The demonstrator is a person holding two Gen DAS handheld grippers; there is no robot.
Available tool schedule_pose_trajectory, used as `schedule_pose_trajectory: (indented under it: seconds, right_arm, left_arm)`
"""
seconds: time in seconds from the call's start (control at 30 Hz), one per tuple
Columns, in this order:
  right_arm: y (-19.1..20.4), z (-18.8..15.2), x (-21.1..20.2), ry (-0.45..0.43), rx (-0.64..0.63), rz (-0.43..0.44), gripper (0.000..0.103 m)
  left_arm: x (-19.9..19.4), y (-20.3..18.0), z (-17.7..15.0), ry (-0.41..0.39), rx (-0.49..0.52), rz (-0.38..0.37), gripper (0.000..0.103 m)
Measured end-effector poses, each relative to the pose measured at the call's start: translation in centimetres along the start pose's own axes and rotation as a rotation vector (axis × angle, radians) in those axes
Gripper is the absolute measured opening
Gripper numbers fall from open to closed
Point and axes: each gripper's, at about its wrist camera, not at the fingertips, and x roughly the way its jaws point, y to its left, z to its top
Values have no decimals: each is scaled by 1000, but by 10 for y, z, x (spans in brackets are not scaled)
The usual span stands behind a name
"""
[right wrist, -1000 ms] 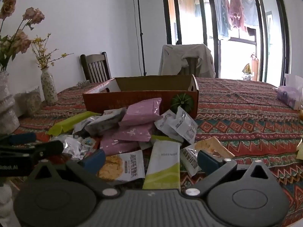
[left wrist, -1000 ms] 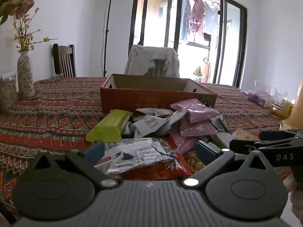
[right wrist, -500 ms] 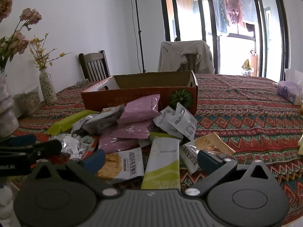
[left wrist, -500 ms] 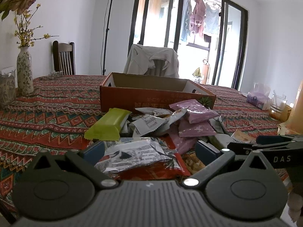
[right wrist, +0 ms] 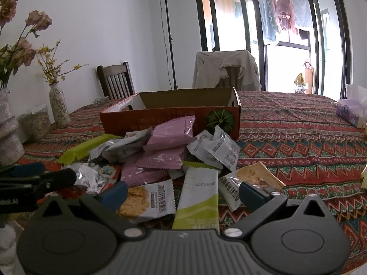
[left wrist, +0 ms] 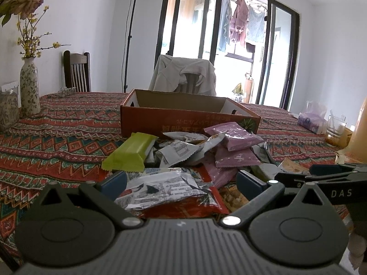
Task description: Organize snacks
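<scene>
Cardboard box (left wrist: 183, 121) interior hidden behind near wall. Lower packets in snack pile (right wrist: 160, 160) buried. Box print too blurred to read.

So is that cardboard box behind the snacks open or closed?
Open: the cardboard box has no lid, and its bare inner walls show. Its floor is hidden.

From where I stand, the right gripper (left wrist: 296, 178), seen side-on from the left wrist camera, carries the white letters "DAS" on its black body, and the left gripper (right wrist: 57, 178), seen side-on from the right wrist camera, shows the cut-off lettering "obot.AI". The white-and-green sachet (right wrist: 199, 197) lying near the right gripper's fingers bears an upside-down date stamp that looks like "20250126", though I cannot be sure of each digit. The orange cardboard box (left wrist: 183, 120) has pale Chinese characters printed upside down along its front wall, and the cracker packet (right wrist: 149, 200) has a column of Chinese characters on its white panel, neither of which I can make out.
</scene>
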Motion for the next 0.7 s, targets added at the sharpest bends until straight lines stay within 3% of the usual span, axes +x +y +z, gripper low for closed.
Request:
schedule_pose_trajectory:
  seconds: [0.7]
  right_arm:
    - [1, 1, -4, -13, -7, -1, 103]
  left_arm:
    - [-3, 1, 1, -10, -1, -5, 103]
